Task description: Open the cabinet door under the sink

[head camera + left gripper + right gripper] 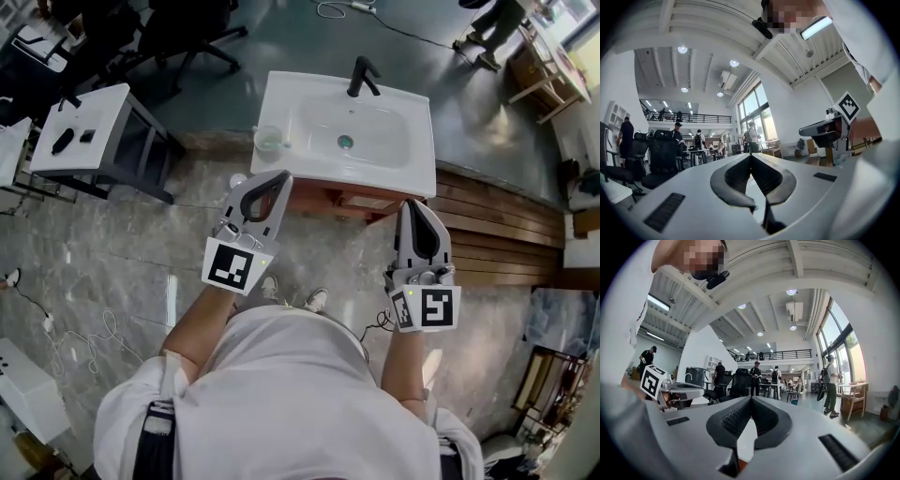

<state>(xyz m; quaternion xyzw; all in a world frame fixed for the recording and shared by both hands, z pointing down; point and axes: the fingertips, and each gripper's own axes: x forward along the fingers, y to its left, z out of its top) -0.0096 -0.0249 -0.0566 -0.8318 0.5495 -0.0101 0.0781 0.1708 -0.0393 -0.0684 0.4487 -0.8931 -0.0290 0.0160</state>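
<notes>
Grey marbled floor (pixel 112 272), head view, seen steeply from above; white sink (pixel 394 155) set ahead of the person, black faucet (pixel 362 77) at its far rim, clear cup (pixel 268 140) on its near-left corner; wooden cabinet (pixel 347 199) beneath the sink, only its top front edge showing under the basin, the door face itself not visible from this angle.

Left gripper (pixel 278 178): held raised before the person's chest, tips pointing toward the sink and overlapping the basin's near-left edge in this view; marker cube (pixel 234 264) at its rear; in the left gripper view (pixel 750 155) the two jaws meet at the tips with nothing between them.

Right gripper (pixel 410 202): raised alike, tips just beside the basin's near-right corner; in the right gripper view (pixel 751 398) the jaws are pressed together at the tips, nothing clamped.

Cabinet position relative to both: ahead of and below the two grippers, between their tips as seen from above; whether either tip touches it cannot be told from the head view; both gripper views look out level across an open room with standing people (pixel 830 383).

Also present: white side table (pixel 84 131) at left; wooden slat platform (pixel 497 234) at right; person's shoes (pixel 316 300) near the cabinet's foot.
</notes>
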